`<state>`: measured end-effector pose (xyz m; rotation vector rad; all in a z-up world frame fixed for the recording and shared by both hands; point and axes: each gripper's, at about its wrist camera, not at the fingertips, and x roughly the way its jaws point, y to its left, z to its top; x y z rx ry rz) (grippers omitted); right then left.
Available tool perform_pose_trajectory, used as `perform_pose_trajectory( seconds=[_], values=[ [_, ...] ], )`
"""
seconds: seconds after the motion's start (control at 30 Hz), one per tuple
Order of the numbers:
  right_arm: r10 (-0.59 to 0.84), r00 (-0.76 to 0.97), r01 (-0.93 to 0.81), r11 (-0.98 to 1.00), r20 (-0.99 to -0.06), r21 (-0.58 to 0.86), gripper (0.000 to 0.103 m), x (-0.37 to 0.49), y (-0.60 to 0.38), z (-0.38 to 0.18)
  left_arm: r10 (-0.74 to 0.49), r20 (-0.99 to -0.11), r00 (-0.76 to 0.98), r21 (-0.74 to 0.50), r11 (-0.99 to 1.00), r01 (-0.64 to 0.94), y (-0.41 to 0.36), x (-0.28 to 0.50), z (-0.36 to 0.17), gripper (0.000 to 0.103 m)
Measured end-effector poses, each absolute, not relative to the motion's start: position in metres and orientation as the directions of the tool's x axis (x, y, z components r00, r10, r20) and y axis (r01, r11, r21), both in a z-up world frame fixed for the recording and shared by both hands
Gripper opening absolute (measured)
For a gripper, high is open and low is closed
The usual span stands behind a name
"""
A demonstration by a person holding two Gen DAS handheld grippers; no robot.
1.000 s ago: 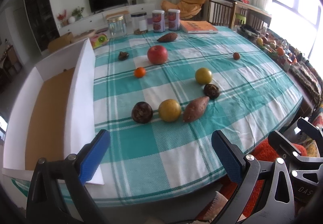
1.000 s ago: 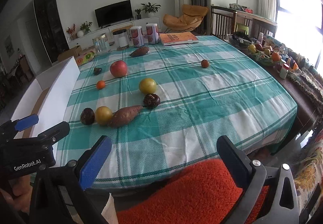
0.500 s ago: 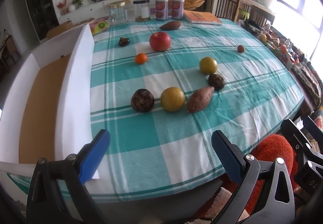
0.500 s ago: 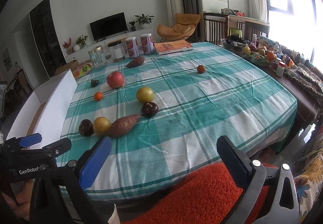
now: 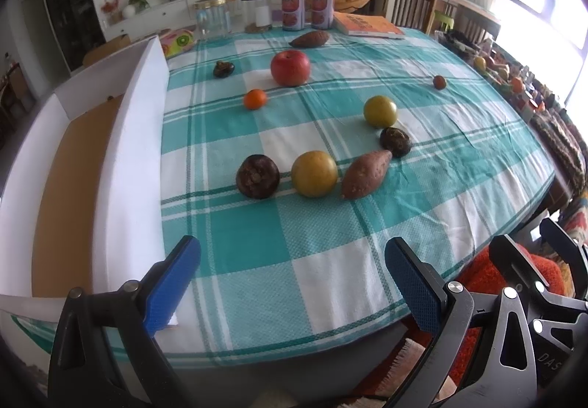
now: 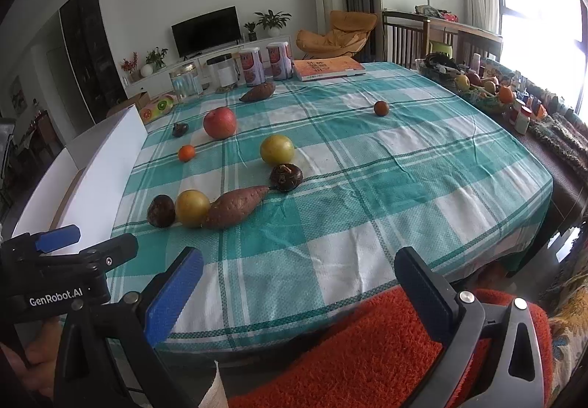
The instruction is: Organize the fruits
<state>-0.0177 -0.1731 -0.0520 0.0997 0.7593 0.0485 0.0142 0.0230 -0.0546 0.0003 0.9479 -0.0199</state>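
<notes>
Teal-white checked tablecloth [image 5: 330, 242] (red apple [image 5: 290, 67])

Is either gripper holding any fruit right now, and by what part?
Nothing is held: the left gripper and right gripper are both open and empty.

Two sweet potatoes [image 5: 365, 174], two cans [image 5: 293, 10].

In the left wrist view, a dark round fruit [image 5: 257, 176], a yellow fruit [image 5: 314, 173] and a sweet potato [image 5: 366, 174] lie in a touching row at centre frame. Up and right sit another dark fruit [image 5: 395, 141] and a second yellow fruit [image 5: 380, 110]. Higher, a red apple [image 5: 290, 67], a small orange [image 5: 255, 99], a dark shrivelled fruit [image 5: 223, 69], a second sweet potato [image 5: 309, 39] and, at right, a small brown fruit [image 5: 439, 81] lie apart.
</notes>
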Motion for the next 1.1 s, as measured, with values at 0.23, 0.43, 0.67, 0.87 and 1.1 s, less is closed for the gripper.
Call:
perform_pose_trajectory(
  seconds=[0.23, 0.43, 0.67, 0.87, 1.1],
  values=[
    [0.086, 0.713, -0.009, 0.994, -0.696, 0.113, 0.103, -0.015, -0.171, -0.058, -0.020, -0.848, 0.529, -0.012, 1.000, 0.019, 0.026, 0.021, -0.079, 0.101],
    [0.091, 0.706, -0.014, 0.993, -0.702, 0.114, 0.103, -0.015, -0.167, -0.064, -0.065, -0.910, 0.409, -0.082, 0.996, -0.023, 0.036, 0.033, -0.114, 0.101],
    [0.099, 0.697, -0.015, 0.992, -0.710, 0.124, 0.103, -0.014, -0.167, -0.070, -0.058, -0.934, 0.354, -0.082, 0.995, -0.053, 0.042, 0.039, -0.137, 0.101],
    [0.102, 0.691, -0.018, 0.992, -0.716, 0.124, 0.103, -0.012, -0.164, -0.075, -0.022, -0.934, 0.358, -0.041, 0.998, -0.047, 0.043, 0.040, -0.146, 0.101],
    [0.100, 0.716, 0.000, 0.990, -0.691, 0.143, 0.103, -0.016, -0.172, -0.072, 0.006, -0.932, 0.361, -0.012, 0.999, -0.046, 0.041, 0.039, -0.148, 0.103]
  ],
)
